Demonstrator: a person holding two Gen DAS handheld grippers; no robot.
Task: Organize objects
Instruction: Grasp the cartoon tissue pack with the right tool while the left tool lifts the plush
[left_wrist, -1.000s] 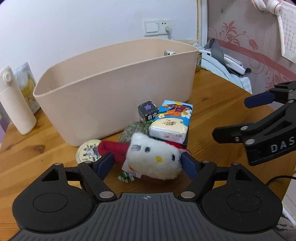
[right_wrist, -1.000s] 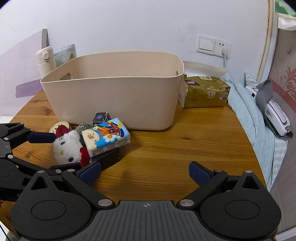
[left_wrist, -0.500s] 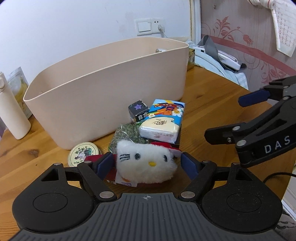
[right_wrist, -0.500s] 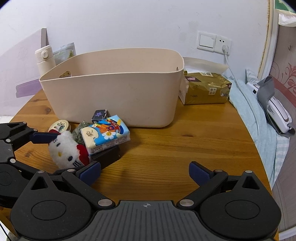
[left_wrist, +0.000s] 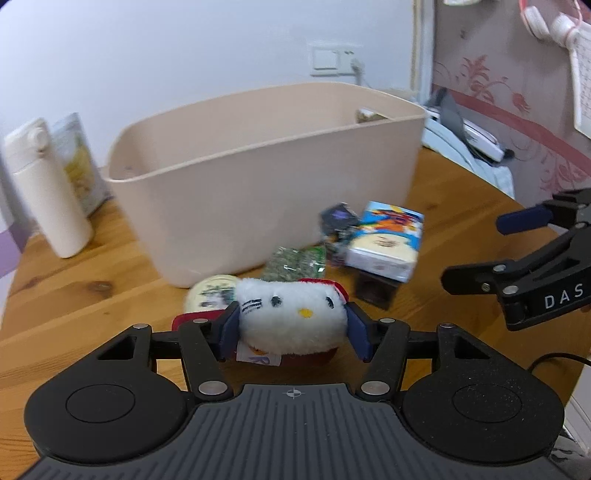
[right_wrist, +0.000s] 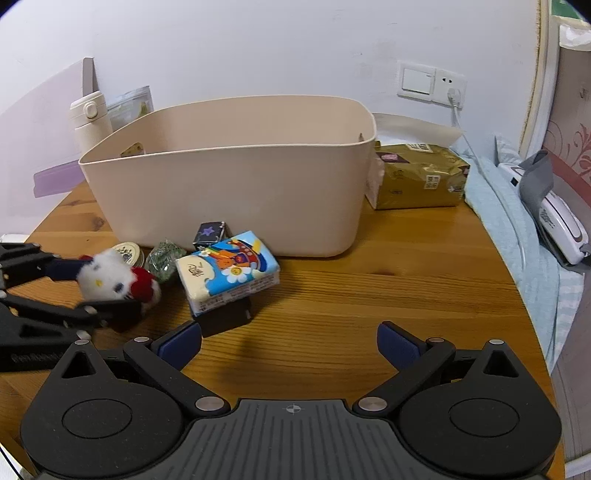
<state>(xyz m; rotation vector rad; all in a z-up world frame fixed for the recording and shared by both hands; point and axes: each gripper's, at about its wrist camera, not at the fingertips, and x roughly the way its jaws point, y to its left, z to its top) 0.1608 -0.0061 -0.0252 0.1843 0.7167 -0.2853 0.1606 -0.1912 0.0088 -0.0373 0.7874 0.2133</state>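
My left gripper (left_wrist: 291, 330) is shut on the white cat plush (left_wrist: 291, 317) with a red bow, its blue pads pressing both sides of the head; the plush (right_wrist: 107, 278) hangs just above the table. Behind it stands the beige bin (left_wrist: 266, 177), seen too as the beige bin (right_wrist: 229, 177). In front of the bin lie a round tin (left_wrist: 210, 295), a green packet (left_wrist: 295, 262), a small black star box (right_wrist: 209, 235) and a blue tissue pack (right_wrist: 227, 271) on a black block (right_wrist: 227, 319). My right gripper (right_wrist: 290, 341) is open over bare wood, right of the pile.
A white bottle (left_wrist: 48, 192) and a snack bag (left_wrist: 79, 162) stand left of the bin on the round wooden table (right_wrist: 369, 295). A gold package (right_wrist: 421, 179) lies right of the bin. Light blue cloth (right_wrist: 517, 236) with a white device (right_wrist: 561, 229) lies past the right edge.
My left gripper closed on the cat plush and lifted it slightly, turning the view left. The right gripper stayed open and shifted a little.
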